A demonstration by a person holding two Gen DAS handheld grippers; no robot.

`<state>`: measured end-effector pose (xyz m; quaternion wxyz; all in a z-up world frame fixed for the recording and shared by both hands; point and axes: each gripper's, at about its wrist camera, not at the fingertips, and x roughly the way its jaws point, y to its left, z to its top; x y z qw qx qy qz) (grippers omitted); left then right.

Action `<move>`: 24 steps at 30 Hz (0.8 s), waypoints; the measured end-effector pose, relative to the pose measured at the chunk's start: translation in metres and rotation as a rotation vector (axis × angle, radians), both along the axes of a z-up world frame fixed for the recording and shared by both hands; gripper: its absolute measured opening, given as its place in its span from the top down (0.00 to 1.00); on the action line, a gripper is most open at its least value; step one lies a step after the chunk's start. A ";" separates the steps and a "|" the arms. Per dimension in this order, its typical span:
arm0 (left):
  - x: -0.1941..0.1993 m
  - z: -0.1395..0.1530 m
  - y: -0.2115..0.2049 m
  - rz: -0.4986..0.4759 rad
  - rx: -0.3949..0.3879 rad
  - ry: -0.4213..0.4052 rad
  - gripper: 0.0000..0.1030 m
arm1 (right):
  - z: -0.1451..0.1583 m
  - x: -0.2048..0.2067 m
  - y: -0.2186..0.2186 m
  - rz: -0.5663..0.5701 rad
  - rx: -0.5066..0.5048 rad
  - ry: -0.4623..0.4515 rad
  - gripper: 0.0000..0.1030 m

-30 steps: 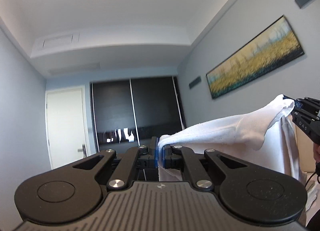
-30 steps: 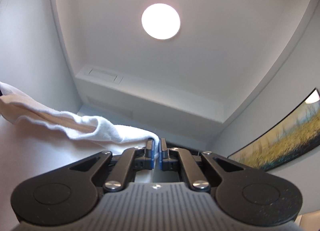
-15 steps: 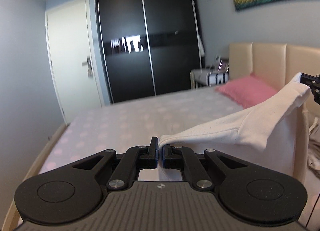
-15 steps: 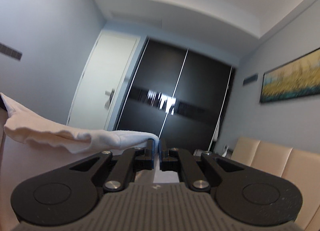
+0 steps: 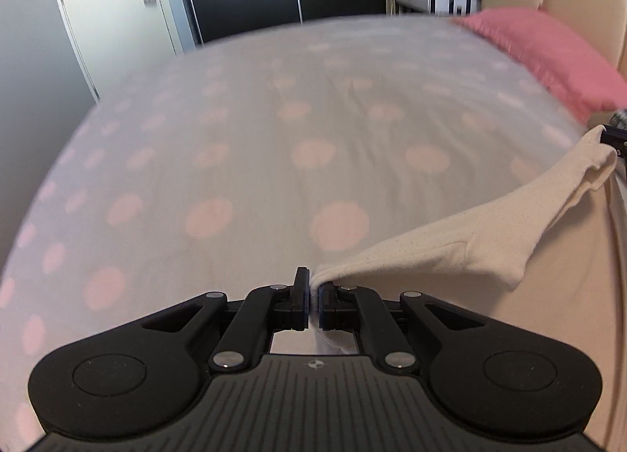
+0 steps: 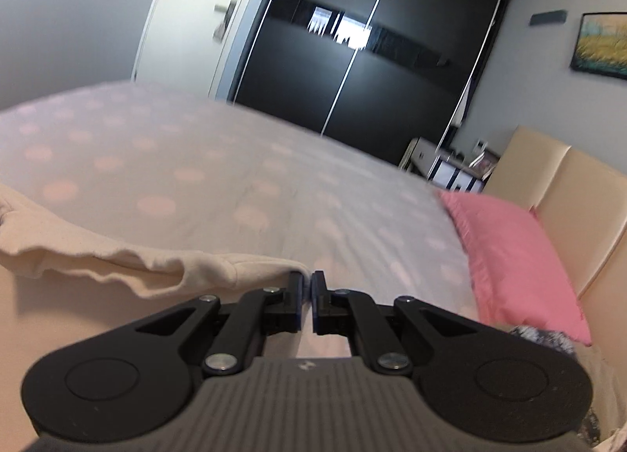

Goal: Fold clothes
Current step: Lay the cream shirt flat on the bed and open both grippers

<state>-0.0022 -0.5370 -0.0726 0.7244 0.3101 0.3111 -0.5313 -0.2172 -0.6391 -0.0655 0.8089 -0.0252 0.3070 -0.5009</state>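
Note:
A cream-white garment (image 5: pixel 490 240) hangs stretched between my two grippers above the bed. My left gripper (image 5: pixel 313 295) is shut on one end of its top edge, and the cloth runs up to the right, where the right gripper's tip (image 5: pixel 615 138) holds the other end. In the right wrist view my right gripper (image 6: pixel 307 295) is shut on the garment (image 6: pixel 117 252), which runs off to the left. The rest of the garment hangs below and is mostly hidden.
The bed (image 5: pixel 254 131) has a pale sheet with pink dots and spreads out ahead. A pink pillow (image 6: pixel 517 256) lies by the beige headboard (image 6: pixel 568 185). A dark patterned cloth (image 6: pixel 540 336) lies at the right. A dark wardrobe (image 6: pixel 372 72) and white door (image 5: pixel 113 1) stand beyond.
Both grippers have tilted down from the ceiling and walls towards the bed, carrying the stretched garment lower. Both stay shut on it.

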 end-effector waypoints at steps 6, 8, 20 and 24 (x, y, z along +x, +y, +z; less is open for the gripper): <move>0.009 -0.062 -0.029 0.004 0.093 0.027 0.97 | -0.097 0.034 -0.045 0.014 0.125 0.106 0.95; 0.011 -0.074 -0.032 0.010 0.097 0.034 0.93 | -0.107 0.033 -0.051 0.019 0.157 0.125 0.95; 0.019 -0.064 -0.023 0.045 0.053 0.074 0.64 | -0.089 -0.009 -0.062 0.013 0.326 -0.023 0.69; 0.013 -0.048 -0.002 0.038 0.018 0.072 0.55 | -0.066 -0.034 -0.050 0.005 0.344 -0.067 0.67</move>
